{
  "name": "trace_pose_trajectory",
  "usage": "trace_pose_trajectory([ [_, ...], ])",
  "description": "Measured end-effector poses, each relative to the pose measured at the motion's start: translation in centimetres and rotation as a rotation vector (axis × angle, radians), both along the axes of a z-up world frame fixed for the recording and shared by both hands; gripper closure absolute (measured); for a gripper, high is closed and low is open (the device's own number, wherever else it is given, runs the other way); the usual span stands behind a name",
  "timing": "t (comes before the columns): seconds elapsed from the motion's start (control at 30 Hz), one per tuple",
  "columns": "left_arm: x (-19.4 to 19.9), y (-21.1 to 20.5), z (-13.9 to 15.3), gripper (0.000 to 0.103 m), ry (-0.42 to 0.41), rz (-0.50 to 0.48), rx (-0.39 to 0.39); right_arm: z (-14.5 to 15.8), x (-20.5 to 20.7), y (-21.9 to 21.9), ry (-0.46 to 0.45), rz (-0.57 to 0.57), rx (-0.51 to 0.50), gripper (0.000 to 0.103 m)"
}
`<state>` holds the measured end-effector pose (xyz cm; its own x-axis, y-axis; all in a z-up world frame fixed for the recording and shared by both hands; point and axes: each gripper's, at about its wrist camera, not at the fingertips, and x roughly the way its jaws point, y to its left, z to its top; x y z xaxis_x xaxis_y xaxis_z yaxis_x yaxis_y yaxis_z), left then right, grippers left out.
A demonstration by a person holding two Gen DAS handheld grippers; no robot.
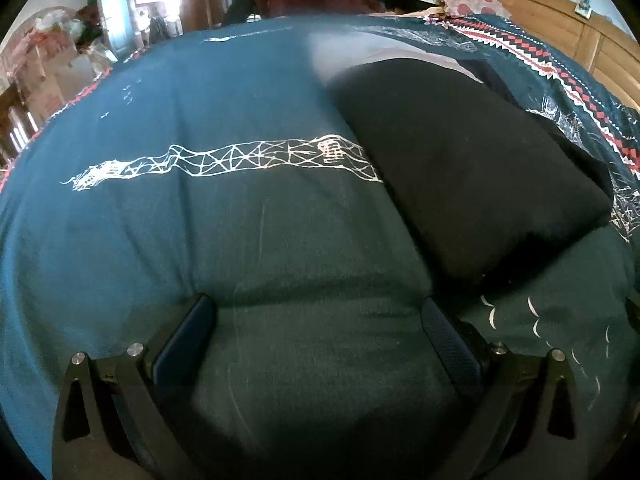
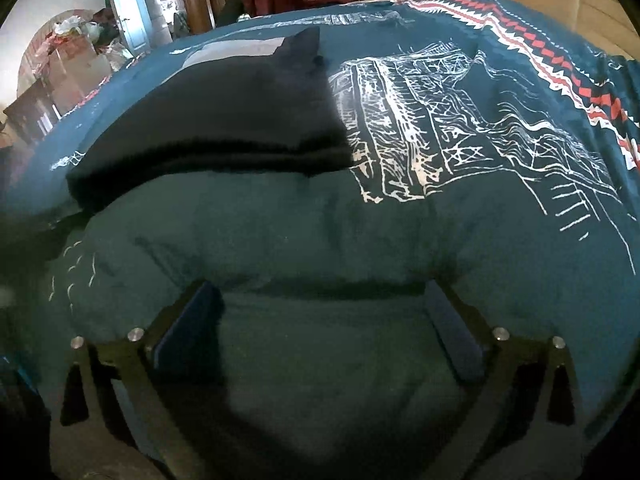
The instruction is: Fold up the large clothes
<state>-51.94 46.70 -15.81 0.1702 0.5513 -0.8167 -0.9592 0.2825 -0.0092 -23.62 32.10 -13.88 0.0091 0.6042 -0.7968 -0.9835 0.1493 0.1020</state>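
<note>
Folded black garment [image 1: 460,160] lies flat on teal printed bedspread [image 1: 200,220], ahead-right of left gripper [image 1: 320,312], ahead-left of right gripper [image 2: 324,300]. Both grippers low over the bedspread, jaws spread wide, nothing between them. Wooden headboard [image 1: 580,40] behind.
</note>
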Motion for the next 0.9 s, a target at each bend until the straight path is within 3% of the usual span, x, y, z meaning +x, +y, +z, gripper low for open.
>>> trace_pose_trajectory([
  [0.9, 0.08, -0.04, -0.18, 0.0, -0.009, -0.003, 0.016, 0.07, -0.07, 0.38, -0.016, 0.005, -0.003, 0.0],
])
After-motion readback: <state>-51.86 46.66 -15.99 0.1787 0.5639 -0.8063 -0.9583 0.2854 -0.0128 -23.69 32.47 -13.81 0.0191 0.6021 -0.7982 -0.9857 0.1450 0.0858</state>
